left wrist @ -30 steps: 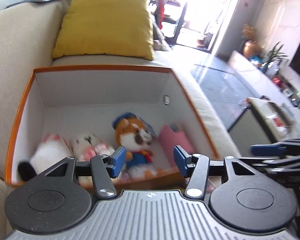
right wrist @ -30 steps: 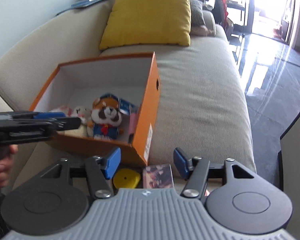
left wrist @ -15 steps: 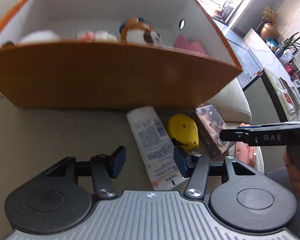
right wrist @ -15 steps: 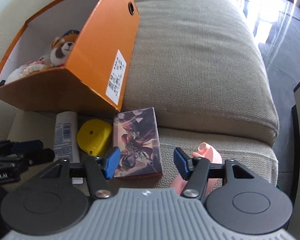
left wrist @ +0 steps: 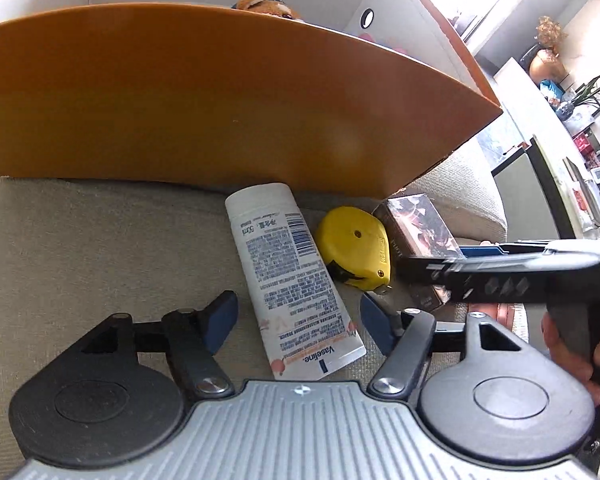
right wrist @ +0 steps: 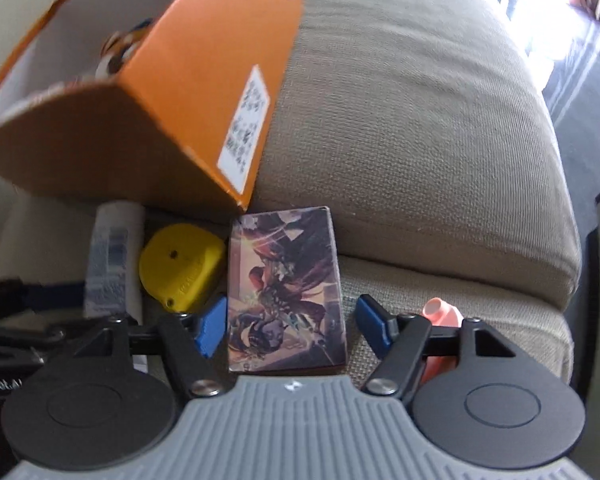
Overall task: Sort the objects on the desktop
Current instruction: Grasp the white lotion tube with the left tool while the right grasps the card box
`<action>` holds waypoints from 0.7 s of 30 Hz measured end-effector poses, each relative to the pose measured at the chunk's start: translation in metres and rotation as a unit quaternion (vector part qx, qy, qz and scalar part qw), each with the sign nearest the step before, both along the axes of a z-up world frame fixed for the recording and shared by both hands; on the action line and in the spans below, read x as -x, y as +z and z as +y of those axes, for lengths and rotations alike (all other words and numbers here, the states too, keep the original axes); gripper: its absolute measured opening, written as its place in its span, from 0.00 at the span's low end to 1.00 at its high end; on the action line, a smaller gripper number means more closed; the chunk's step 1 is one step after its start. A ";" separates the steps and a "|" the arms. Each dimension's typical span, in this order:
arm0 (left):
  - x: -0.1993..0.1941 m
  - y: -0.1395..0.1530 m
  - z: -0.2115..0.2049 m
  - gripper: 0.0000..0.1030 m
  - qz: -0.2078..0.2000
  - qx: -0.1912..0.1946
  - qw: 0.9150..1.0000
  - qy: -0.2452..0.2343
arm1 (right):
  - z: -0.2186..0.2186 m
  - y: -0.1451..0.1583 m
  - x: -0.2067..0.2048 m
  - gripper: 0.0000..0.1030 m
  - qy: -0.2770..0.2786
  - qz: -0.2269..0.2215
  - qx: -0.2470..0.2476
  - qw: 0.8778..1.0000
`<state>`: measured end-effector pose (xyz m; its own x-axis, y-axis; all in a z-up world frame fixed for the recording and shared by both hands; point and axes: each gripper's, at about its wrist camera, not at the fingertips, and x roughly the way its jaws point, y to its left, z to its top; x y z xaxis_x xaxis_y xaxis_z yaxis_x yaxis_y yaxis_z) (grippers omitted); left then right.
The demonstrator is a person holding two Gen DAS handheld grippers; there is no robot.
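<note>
Vaseline tube lies on the sofa cushion between the spread fingers of the empty left tool. Yellow tape measure sits at its 3 o'clock; orange box walls off 12 o'clock. Right tool, wide open, straddles the card box; a pink item sits at 3 o'clock.

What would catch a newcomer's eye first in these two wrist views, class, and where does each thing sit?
The big orange box on the beige sofa dominates, a plush toy peeking over its rim. In front of it lie a white Vaseline tube, a yellow tape measure and an illustrated card box. The open left gripper straddles the tube; the open right gripper straddles the card box.
</note>
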<state>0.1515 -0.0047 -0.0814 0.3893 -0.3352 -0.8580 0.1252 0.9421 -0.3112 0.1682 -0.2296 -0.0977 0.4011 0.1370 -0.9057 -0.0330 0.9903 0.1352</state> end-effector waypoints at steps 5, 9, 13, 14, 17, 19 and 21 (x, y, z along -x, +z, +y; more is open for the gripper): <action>0.002 0.002 -0.011 0.61 -0.015 -0.038 0.999 -0.009 | 0.008 0.007 -0.004 0.58 0.001 0.010 -0.004 1.000; 0.003 0.004 -0.010 0.53 -0.019 -0.040 0.999 -0.004 | 0.013 0.014 0.001 0.58 0.013 0.012 0.005 1.000; 0.002 0.008 0.000 0.37 -0.021 -0.028 0.999 0.006 | 0.026 0.018 0.011 0.58 0.033 0.006 0.040 0.999; 0.002 0.009 0.002 0.34 -0.020 -0.024 0.999 0.008 | 0.028 0.019 0.013 0.58 0.034 0.006 0.043 0.998; 0.004 0.011 0.008 0.29 -0.022 -0.012 1.000 0.013 | 0.030 0.020 0.019 0.58 0.030 0.005 0.041 0.999; 0.007 0.012 0.008 0.27 -0.026 -0.007 1.000 0.015 | 0.032 0.022 0.022 0.58 0.032 0.005 0.037 0.999; 0.010 0.016 0.009 0.26 -0.032 -0.010 0.999 0.016 | 0.036 0.023 0.025 0.58 0.040 0.005 0.035 0.999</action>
